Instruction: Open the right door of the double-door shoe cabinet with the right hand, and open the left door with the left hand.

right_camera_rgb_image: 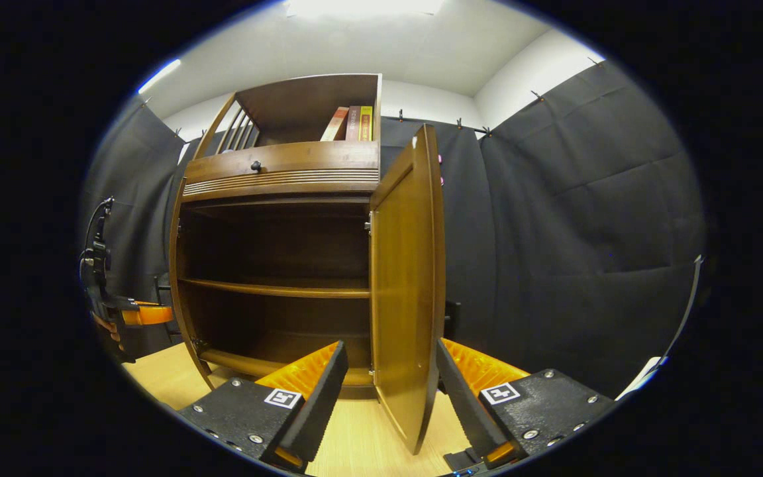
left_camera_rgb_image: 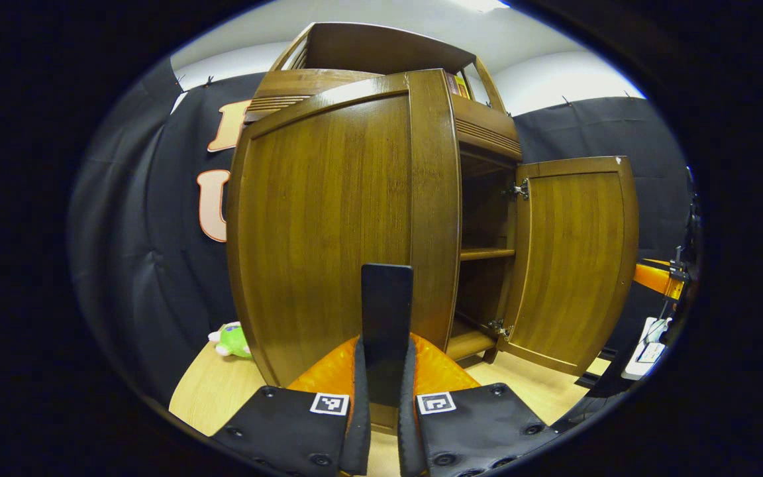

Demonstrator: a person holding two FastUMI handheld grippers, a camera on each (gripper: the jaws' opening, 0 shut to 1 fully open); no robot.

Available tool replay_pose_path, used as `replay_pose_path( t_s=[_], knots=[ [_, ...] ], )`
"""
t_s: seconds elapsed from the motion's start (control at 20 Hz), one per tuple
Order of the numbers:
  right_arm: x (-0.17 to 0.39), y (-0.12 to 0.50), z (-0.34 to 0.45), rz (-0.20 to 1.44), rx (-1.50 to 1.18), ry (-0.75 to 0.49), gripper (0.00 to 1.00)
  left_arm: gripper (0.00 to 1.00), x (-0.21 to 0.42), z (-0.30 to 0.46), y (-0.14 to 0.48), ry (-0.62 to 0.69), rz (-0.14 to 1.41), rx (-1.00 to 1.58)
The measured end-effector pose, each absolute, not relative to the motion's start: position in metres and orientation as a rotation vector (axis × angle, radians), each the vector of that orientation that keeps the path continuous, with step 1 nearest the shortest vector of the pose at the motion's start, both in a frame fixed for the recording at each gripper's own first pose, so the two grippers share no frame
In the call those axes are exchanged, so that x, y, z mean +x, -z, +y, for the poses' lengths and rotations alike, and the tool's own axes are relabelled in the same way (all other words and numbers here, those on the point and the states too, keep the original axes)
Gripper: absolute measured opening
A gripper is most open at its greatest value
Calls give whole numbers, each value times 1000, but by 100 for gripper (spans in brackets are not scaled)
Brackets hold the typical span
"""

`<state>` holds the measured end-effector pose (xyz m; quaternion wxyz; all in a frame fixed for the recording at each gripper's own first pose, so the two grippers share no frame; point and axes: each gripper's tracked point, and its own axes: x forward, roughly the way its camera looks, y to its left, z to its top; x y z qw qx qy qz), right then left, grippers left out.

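At the bottom centre of the left gripper view, the left tongs (left_camera_rgb_image: pixel 387 291) are pressed together, seemingly with a dark flat piece pinched between the fingers; I can't tell whether that's the door's handle or part of the rig. Right behind them, filling the middle of the frame, is the left door (left_camera_rgb_image: pixel 335 225) of the brown wooden double-door shoe cabinet (left_camera_rgb_image: pixel 481 142). It's swung well out toward the camera, edge-on gap to its right showing the inner shelf (left_camera_rgb_image: pixel 486 253). Right of centre, further back, the right door (left_camera_rgb_image: pixel 573 258) stands wide open on its hinges. Lower left of the frame, a small green plush toy (left_camera_rgb_image: pixel 230 339) lies on the light wood floor (left_camera_rgb_image: pixel 212 391).

At the bottom of the right gripper view, the right tongs (right_camera_rgb_image: pixel 391 371) are spread, one finger on each side of the right door's free edge, no visible contact. Beyond them the cabinet interior is open, shelves bare. At the left edge of the frame, the left gripper (right_camera_rgb_image: pixel 106 291) and a bit of the hand holding it.

Progress, my read: both doors open, task essentially done; what's left is releasing the left one and backing out.

Writing: books (right_camera_rgb_image: pixel 350 123) on the top shelf, upper centre, spines too small to read. Square marker tags on the tongs, no text.
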<state>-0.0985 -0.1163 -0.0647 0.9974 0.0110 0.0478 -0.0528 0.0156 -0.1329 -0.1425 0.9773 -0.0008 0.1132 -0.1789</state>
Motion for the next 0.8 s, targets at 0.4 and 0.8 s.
replay_pose_path(
  t_s=[0.4,0.8],
  knots=[
    [-91,66,-89,98,24,47,83,23,-13,-89,136,295,213,16],
    [-84,70,-60,106,29,-14,83,14,-31,-30,130,182,203,58]
  ],
)
